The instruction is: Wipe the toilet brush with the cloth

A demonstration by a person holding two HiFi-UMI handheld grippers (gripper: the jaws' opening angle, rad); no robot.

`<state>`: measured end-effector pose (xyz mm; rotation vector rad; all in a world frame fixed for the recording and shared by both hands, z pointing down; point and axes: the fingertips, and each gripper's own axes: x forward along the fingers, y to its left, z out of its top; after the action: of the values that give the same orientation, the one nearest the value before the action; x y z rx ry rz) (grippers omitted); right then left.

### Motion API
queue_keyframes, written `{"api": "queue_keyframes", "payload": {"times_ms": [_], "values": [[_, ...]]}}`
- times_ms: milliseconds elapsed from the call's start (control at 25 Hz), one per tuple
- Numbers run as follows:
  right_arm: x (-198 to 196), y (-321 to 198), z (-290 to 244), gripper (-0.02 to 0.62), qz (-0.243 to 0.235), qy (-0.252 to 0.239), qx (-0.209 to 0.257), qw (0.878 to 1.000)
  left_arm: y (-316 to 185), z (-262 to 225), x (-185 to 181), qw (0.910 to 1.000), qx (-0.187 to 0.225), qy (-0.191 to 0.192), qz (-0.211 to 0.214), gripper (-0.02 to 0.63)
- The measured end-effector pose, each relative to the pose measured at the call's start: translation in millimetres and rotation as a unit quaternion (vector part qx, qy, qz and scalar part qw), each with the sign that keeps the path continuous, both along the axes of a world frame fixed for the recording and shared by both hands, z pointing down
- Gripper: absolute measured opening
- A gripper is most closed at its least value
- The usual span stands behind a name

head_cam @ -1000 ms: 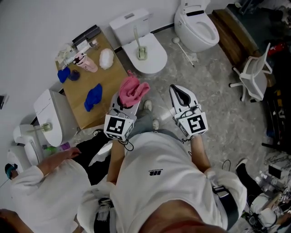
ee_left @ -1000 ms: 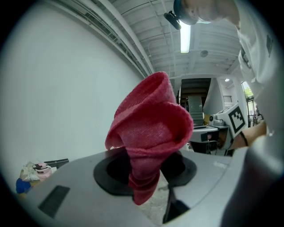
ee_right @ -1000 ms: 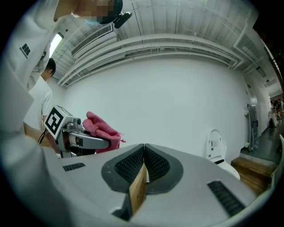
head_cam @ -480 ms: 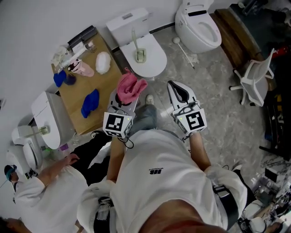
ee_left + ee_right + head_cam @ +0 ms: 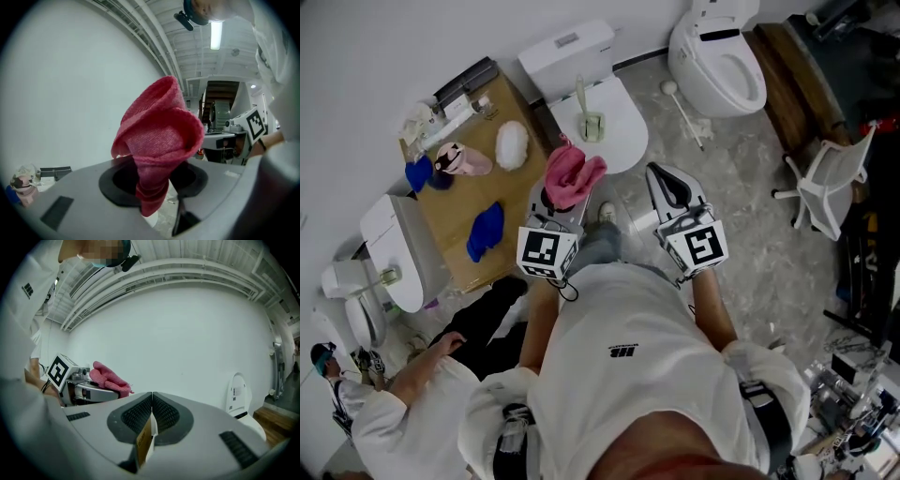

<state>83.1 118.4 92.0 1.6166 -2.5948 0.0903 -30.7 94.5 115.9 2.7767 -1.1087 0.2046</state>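
Two tools up, brush (image 5: 592, 120) untouched
Your left tool (image 5: 547, 206) pinches the cloth (image 5: 572, 176), right tool (image 5: 664, 184) clenched empty; loose folds may slip

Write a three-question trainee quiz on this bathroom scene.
1. True or false: the left claw is shut on the pink cloth.
2. The right claw has its jaws: A) wide apart B) together C) gripping a brush.
3. Fill in: the upright toilet brush stands on the toilet's ____.
Key: 1 true; 2 B; 3 lid.
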Motion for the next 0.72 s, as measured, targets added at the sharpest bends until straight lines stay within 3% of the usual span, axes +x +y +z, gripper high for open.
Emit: {"api": "queue_keyframes", "payload": {"times_ms": [360, 720], "values": [[-7, -82, 34, -0.003, -0.027, 0.024, -0.037, 0.999, -82, 48, 4, 0.9992, -0.040, -0.008, -0.006, 0.175], [-4, -130, 74, -0.003, -0.038, 0.033, -0.068, 0.996, -127, 95, 1, 0.9967, -0.074, -0.019, -0.027, 0.175]]}}
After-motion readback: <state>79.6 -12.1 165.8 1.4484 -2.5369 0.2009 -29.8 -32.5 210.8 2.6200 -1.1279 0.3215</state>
